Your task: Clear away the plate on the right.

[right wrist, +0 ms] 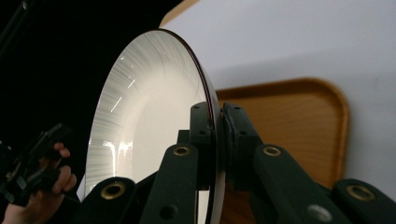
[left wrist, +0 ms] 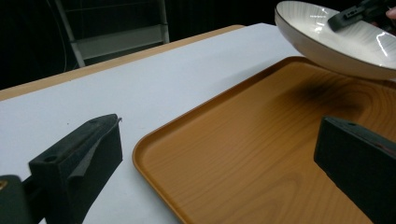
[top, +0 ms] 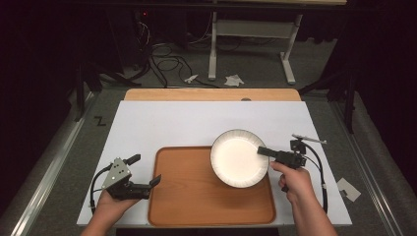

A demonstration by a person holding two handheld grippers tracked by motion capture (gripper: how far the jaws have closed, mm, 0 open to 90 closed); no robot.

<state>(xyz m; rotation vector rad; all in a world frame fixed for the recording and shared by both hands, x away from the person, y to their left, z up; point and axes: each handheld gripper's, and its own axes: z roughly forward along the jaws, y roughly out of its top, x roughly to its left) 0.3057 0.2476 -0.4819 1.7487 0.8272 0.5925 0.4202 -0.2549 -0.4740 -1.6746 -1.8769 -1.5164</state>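
table (top: pixel 211 94): wooden, bare strip along far edge | white sheet (top: pixel 196 123): covers most of the top, reaching near edge | tray (top: pixel 196 196): brown wood-grain, on the sheet at near edge, middle

We saw crumpled white paper scraps (top: pixel 234 80) and tangled black cables (top: pixel 164 64) lying on the grey floor (top: pixel 255 66) beyond the worktop, near a white metal frame (top: pixel 251 29).
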